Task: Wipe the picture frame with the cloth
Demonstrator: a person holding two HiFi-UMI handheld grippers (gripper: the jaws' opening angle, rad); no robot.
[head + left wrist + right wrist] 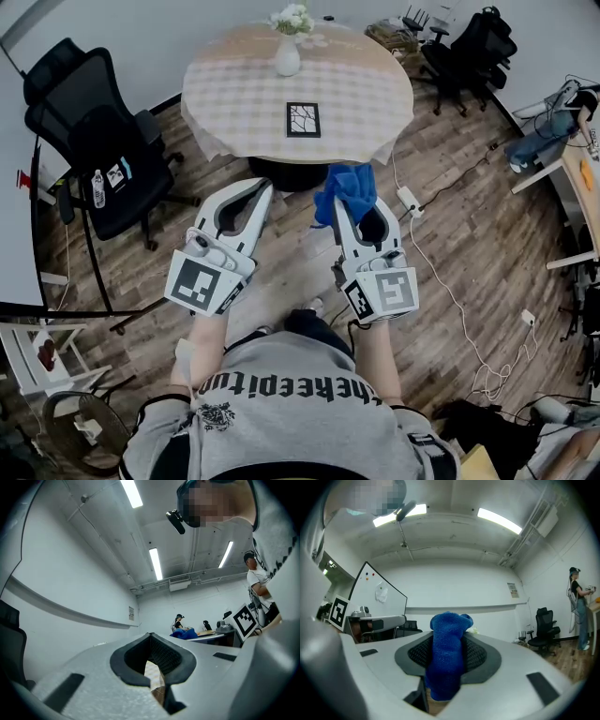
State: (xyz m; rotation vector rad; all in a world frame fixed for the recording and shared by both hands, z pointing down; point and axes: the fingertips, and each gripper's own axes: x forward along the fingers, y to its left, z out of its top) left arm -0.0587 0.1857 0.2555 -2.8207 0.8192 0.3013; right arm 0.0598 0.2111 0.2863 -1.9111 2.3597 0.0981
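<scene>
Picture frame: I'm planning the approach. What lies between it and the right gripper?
Head view: only bare tablecloth and the table's edge separate the picture frame from the cloth clamped in the right gripper.

The left tongs (151, 654) tilt upward, jaws together with nothing between them. A checked surface shows through the slit below. At one o'clock beyond them is a blue cloth (186, 633), with a distant person (178, 620) behind it. Ceiling lights (155, 563) run at twelve o'clock.
</scene>
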